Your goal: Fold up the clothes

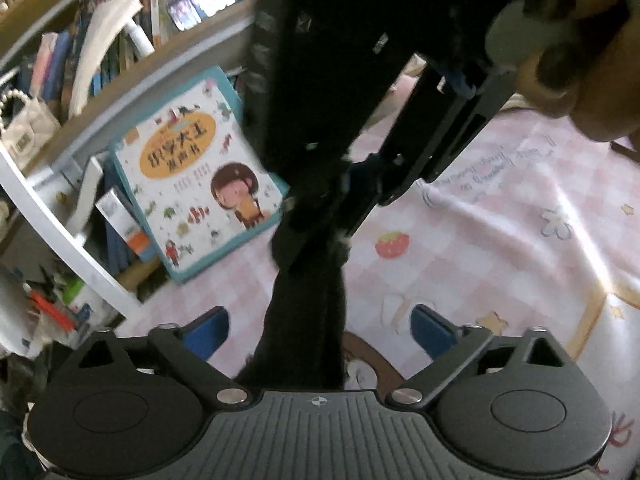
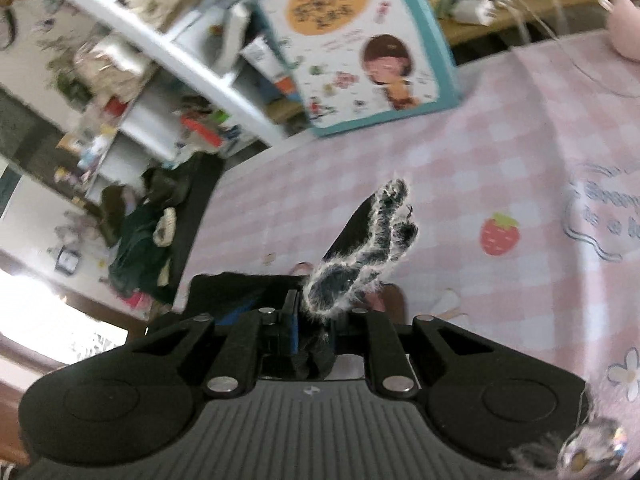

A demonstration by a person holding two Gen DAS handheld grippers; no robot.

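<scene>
A black fuzzy garment (image 1: 304,128) hangs in the air over the pink checked table cover (image 1: 480,240). In the left wrist view my left gripper (image 1: 320,332) is open, its blue pads (image 1: 208,332) wide apart on either side of the hanging cloth. My right gripper (image 1: 344,216) shows above it, shut on the garment, with a hand behind it. In the right wrist view my right gripper (image 2: 312,332) is shut on the garment, and a fuzzy dark corner (image 2: 372,240) sticks up beyond the fingers.
A teal-edged children's book (image 1: 200,176) leans on white shelves (image 1: 60,224) at the table's far edge; it also shows in the right wrist view (image 2: 360,40). Bookshelves stand behind. Dark clothes (image 2: 140,240) lie beyond the table's left edge. A pink object (image 2: 624,28) sits far right.
</scene>
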